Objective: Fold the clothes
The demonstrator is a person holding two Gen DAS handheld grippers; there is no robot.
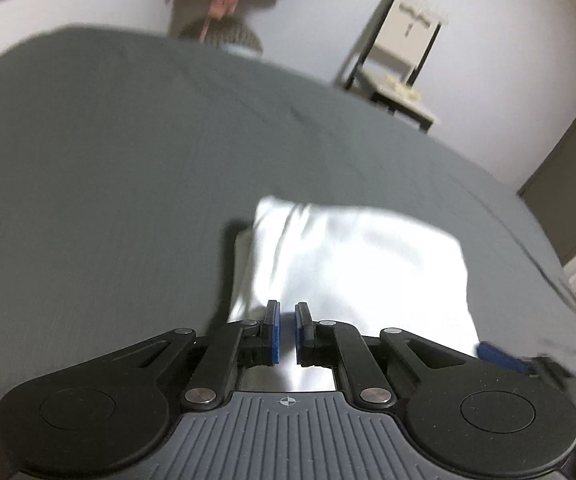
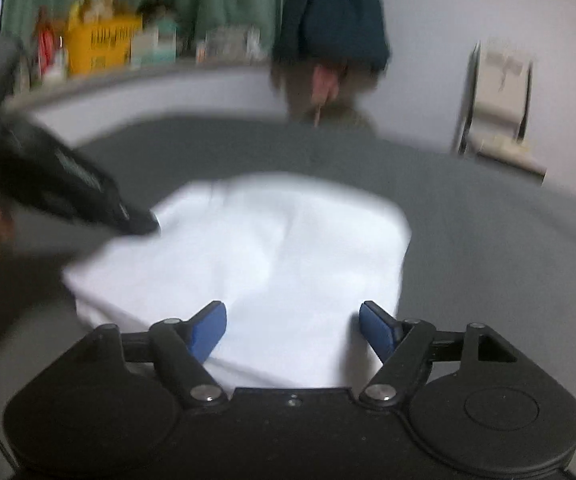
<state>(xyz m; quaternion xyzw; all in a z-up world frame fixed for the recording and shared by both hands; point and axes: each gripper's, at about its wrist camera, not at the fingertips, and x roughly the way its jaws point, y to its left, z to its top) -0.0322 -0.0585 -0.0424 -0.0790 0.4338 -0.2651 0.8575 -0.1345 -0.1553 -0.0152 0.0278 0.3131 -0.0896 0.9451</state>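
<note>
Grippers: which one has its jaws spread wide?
The right gripper, wide apart over the white garment. The left gripper shows only a narrow gap.

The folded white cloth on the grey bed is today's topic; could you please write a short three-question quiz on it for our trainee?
1. True or false: the right gripper's jaws stand wide open over the folded white cloth.
2. The left gripper's jaws are: A) spread wide, B) nearly closed with a narrow gap.
3. What surface does the cloth lie on?

Key: 1 true. 2 B; whether they pinch cloth is unclear. 3 The grey bed cover.
</note>
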